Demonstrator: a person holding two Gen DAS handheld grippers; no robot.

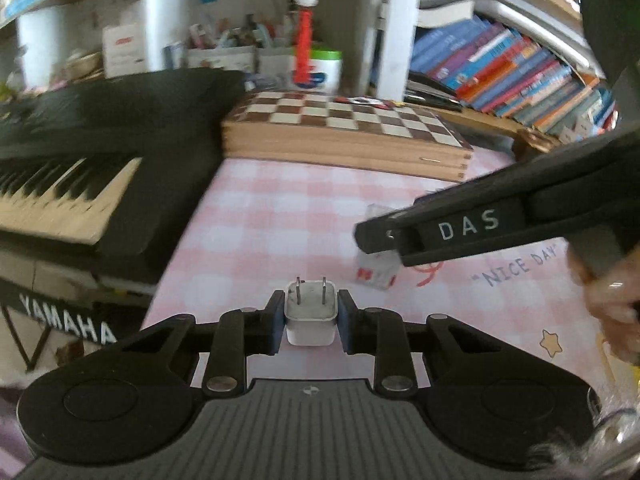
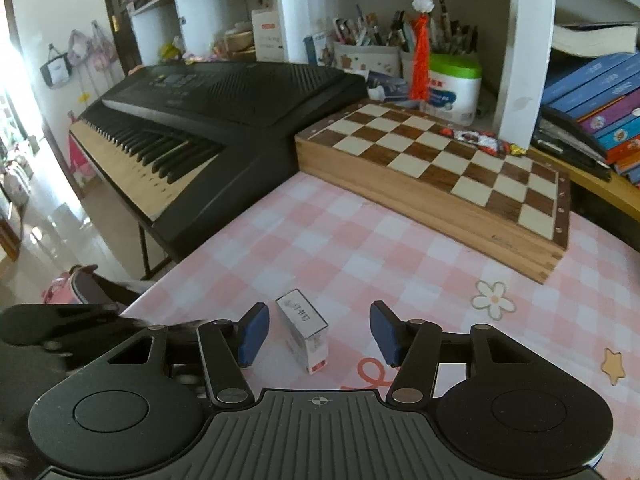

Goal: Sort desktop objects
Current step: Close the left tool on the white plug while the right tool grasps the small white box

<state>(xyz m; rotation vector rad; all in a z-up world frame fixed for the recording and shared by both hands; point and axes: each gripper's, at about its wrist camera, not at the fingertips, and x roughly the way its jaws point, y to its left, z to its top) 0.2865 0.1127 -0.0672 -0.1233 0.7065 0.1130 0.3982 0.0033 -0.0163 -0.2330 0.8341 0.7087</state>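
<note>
The left tongs (image 1: 310, 320) are closed on a small white plastic plug adapter (image 1: 310, 322) with two metal prongs that point away from the camera. The blue pads (image 1: 276, 326) press on both sides of the adapter, which is just above the table (image 1: 280, 216), a surface covered by a pink and white checked cloth.

The landmark here is the folded wooden chessboard box (image 2: 440, 176) with brown and cream squares, which lies at the far side of the table. The adapter is in front of this box, toward the near edge of the table. A small white cardboard box (image 2: 304, 332) with a red mark at its end lies on the cloth, also in front of the chessboard box and well apart from it. In the left wrist view this small box is beyond the adapter, partly hidden by a finger of the right tongs.

The right tongs (image 2: 316, 334) stand about half open around the small cardboard box. The box is between the blue pads (image 2: 254, 336), but neither pad touches it.

A black electric keyboard (image 2: 200, 120) with white and black keys stands just to the left of the chessboard box. On the chessboard box, at its back edge, lies a wrapped sweet (image 2: 478, 140).
</note>
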